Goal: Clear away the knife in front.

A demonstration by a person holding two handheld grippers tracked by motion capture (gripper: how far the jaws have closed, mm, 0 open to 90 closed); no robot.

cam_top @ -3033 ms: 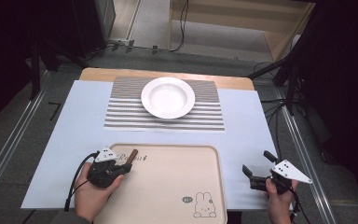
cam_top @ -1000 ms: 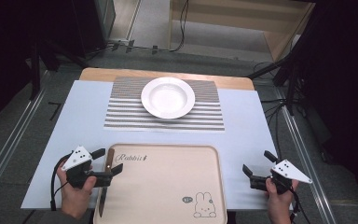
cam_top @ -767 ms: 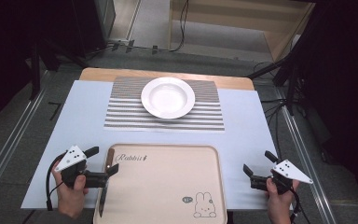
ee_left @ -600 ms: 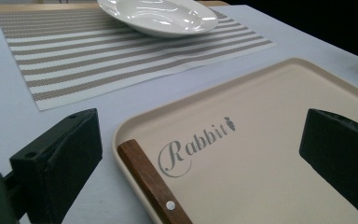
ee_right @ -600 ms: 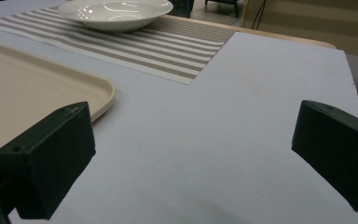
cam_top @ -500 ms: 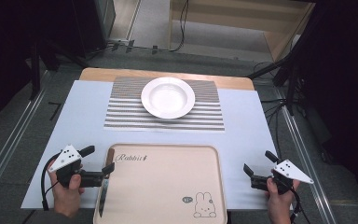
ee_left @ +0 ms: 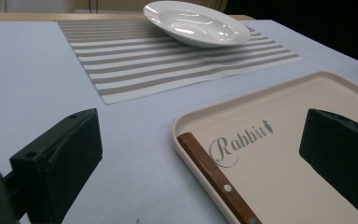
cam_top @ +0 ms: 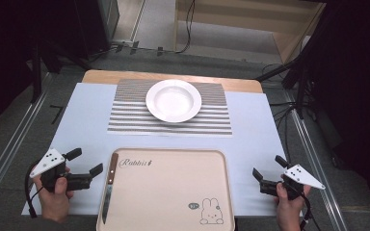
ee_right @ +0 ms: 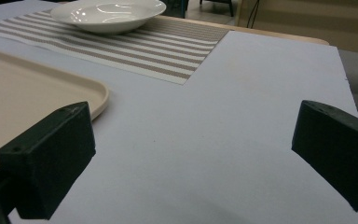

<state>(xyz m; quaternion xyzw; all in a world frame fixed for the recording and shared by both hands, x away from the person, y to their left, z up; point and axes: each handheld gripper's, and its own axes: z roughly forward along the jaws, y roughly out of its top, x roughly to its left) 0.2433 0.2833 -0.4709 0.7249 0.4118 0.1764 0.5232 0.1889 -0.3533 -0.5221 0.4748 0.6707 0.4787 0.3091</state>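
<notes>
A knife (cam_top: 109, 187) with a brown wooden handle (ee_left: 219, 183) lies along the left edge of a beige tray (cam_top: 173, 192) printed with "Rabbit" and a bunny. My left gripper (cam_top: 84, 162) rests on the table just left of the tray, open and holding nothing, clear of the knife. In the left gripper view its jaws (ee_left: 200, 144) stand wide apart with the tray corner and the knife handle between them farther off. My right gripper (cam_top: 268, 167) is open to the right of the tray, with bare table between its jaws (ee_right: 191, 154).
A white plate (cam_top: 173, 100) sits on a striped placemat (cam_top: 125, 115) at the far middle of the table. A pale blue sheet (cam_top: 86, 120) covers the tabletop. Dark floor, rails and cables surround the table.
The left gripper, earlier at the tray's left corner with the knife, has let it go and drawn back to the left. The knife now lies in the tray. The right gripper stayed put.
</notes>
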